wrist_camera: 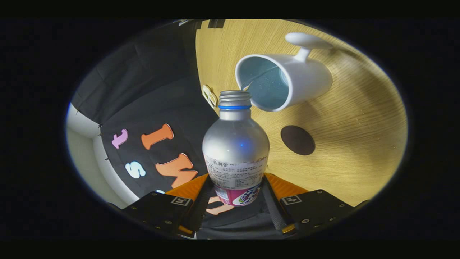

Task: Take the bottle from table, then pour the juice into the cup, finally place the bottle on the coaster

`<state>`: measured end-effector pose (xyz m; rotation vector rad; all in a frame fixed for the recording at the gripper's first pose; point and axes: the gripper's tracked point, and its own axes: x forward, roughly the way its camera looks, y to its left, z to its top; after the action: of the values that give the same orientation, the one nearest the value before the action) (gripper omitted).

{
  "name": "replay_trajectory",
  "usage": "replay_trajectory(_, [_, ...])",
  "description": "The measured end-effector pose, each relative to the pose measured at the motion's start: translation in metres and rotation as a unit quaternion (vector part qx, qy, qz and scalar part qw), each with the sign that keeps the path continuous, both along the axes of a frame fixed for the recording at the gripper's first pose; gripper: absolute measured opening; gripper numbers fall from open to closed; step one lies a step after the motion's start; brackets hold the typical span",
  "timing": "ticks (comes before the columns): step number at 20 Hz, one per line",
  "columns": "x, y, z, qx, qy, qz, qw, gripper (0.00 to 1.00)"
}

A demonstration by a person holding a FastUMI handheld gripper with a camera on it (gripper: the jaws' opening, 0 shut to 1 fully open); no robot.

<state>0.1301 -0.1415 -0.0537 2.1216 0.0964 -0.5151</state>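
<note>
My gripper (237, 196) is shut on a silver bottle (235, 144), both fingers pressing its labelled lower part. The bottle has a blue ring below its open threaded neck and no cap. The view is rolled over, so the bottle is tipped sideways, with its mouth close to the rim of a white cup (287, 81). The cup has a pale blue inside and a handle on its far side, and it stands on the wooden table (352, 144). A dark round coaster (297, 140) lies on the table beside the bottle, nearer to me than the cup.
The black cloth wall borders the table on the side away from the cup. A small pale tag (209, 95) sits at the table's edge by the bottle neck. A white frame post (84, 126) runs behind the cloth.
</note>
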Motion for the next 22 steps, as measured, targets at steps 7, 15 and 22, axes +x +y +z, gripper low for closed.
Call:
replay_trajectory(7, [-0.0013, 0.0042, 0.001, 0.01, -0.001, -0.001, 1.0, 0.76])
replay_trajectory(15, [-0.0048, -0.002, 0.0014, 0.018, -0.001, -0.011, 1.0, 0.76])
replay_trajectory(22, [-0.0063, -0.001, 0.0063, 0.026, -0.008, -0.013, 1.0, 0.76])
